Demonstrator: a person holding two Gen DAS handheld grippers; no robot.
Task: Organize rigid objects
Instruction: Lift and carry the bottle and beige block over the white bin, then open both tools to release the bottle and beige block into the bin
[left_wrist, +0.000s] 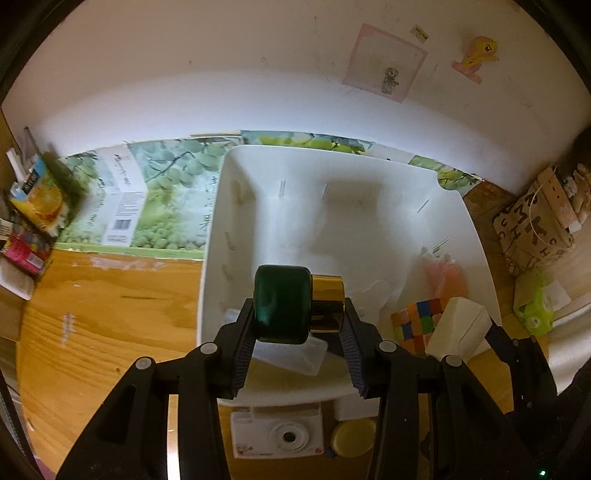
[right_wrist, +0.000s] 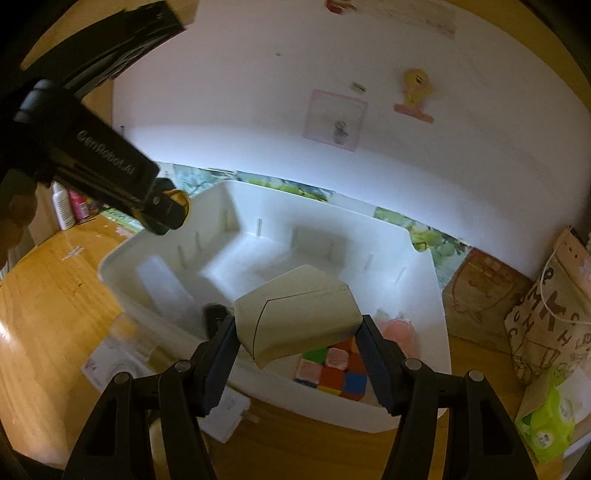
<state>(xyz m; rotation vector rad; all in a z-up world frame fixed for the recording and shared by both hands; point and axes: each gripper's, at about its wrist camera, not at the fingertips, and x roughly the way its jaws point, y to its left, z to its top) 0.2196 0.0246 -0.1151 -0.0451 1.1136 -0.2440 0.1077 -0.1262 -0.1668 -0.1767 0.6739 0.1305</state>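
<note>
White plastic bin (left_wrist: 454, 229), the largest thing here, fills the centre of both views and stands on the wooden desk (left_wrist: 103, 317), with a printed green carton (left_wrist: 122, 199) lying at its far left side. Inside, at the lower right of the left view, lie a colour cube (left_wrist: 417, 325) and something pale pink (left_wrist: 445, 275) that is too blurred to name. The right tongs (right_wrist: 299, 332) pinch an angular cream box (right_wrist: 295, 310) above the bin's near right corner, over the cube; it looks stiff and light, with flat faces that give the pads a sure seat, so a grip across two opposite faces should serve. The left tongs (left_wrist: 295, 314) pinch a dark green bottle with a gold cap (left_wrist: 284, 302), held sideways over the bin's near left part. Its rounded glossy body probably slides easily and may be breakable glass, so the broad green middle is the safer hold. Below, on the desk, sit a small white toy camera (left_wrist: 277, 435) and a yellow lid (left_wrist: 352, 435).
</note>
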